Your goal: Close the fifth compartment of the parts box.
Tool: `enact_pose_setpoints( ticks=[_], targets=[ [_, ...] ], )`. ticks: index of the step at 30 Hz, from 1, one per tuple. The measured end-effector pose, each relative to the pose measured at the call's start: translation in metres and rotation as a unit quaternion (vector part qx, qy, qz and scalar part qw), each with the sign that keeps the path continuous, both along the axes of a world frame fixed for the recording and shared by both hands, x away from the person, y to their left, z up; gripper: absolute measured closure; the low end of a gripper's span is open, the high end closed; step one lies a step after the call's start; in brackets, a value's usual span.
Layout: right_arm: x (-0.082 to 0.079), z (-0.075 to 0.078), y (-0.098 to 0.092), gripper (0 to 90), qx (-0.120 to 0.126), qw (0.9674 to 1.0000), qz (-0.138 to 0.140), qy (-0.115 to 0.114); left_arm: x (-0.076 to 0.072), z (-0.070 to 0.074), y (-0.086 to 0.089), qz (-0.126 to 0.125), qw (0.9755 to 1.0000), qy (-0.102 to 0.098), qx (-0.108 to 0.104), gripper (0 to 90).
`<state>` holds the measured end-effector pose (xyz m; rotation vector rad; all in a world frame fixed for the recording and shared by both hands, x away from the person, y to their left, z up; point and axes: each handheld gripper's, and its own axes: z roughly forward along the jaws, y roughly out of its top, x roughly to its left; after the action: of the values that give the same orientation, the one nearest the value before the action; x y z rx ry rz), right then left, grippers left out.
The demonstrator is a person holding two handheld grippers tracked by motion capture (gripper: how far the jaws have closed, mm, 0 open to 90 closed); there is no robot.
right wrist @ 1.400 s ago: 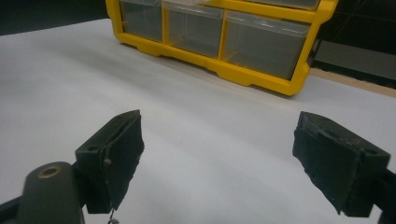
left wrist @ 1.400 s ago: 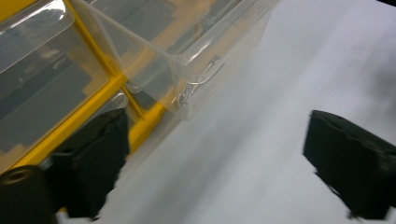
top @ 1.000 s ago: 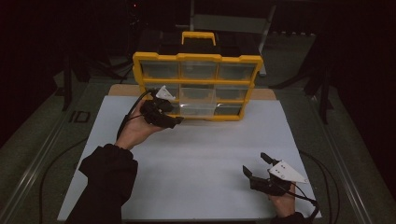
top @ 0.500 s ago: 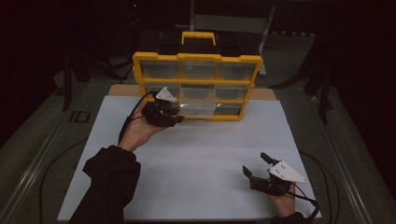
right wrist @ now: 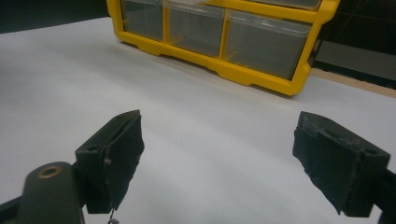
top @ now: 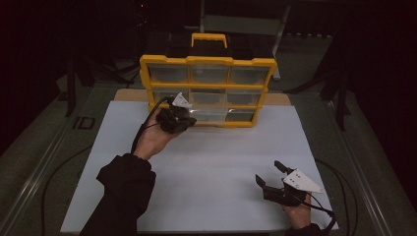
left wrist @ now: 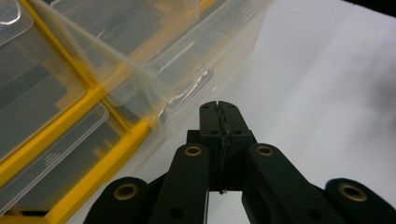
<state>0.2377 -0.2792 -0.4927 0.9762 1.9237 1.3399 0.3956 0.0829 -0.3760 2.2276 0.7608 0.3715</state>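
A yellow organizer (top: 206,61) with clear drawers stands upright at the back of the white board (top: 206,172). Its bottom middle drawer (top: 212,114) sticks out a little. My left gripper (top: 191,118) is right at that drawer's front. In the left gripper view the jaws have just been closing and now meet, shut (left wrist: 219,112), with nothing between them; the clear drawer (left wrist: 187,70) lies just to their left. My right gripper (top: 269,173) rests low at the front right, open and empty (right wrist: 219,149), aimed at the organizer (right wrist: 252,74).
The white board lies on a darker table with a wooden strip (top: 128,94) behind it. Metal rails (top: 39,167) run along the table's sides. The organizer has a yellow carry handle (top: 209,38) on top.
The left gripper has shifted slightly toward the organizer's bottom drawer. The right hand has not moved.
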Motion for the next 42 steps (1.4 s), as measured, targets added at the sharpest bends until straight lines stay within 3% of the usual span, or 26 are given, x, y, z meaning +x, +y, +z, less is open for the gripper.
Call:
enact_pose_setpoints(
  ticks=[20, 42],
  targets=[
    [0.000, 0.000, 0.000, 15.8, -0.002, 1.0000, 0.001, 0.001, 0.004, -0.008, -0.017, 0.010, 0.9998, -0.014, -0.013, 90.0],
    [0.000, 0.000, 0.000, 15.8, -0.003, 1.0000, 0.003, 0.000, 0.009, -0.007, -0.033, 0.007, 0.9997, -0.024, -0.007, 90.0]
  ],
)
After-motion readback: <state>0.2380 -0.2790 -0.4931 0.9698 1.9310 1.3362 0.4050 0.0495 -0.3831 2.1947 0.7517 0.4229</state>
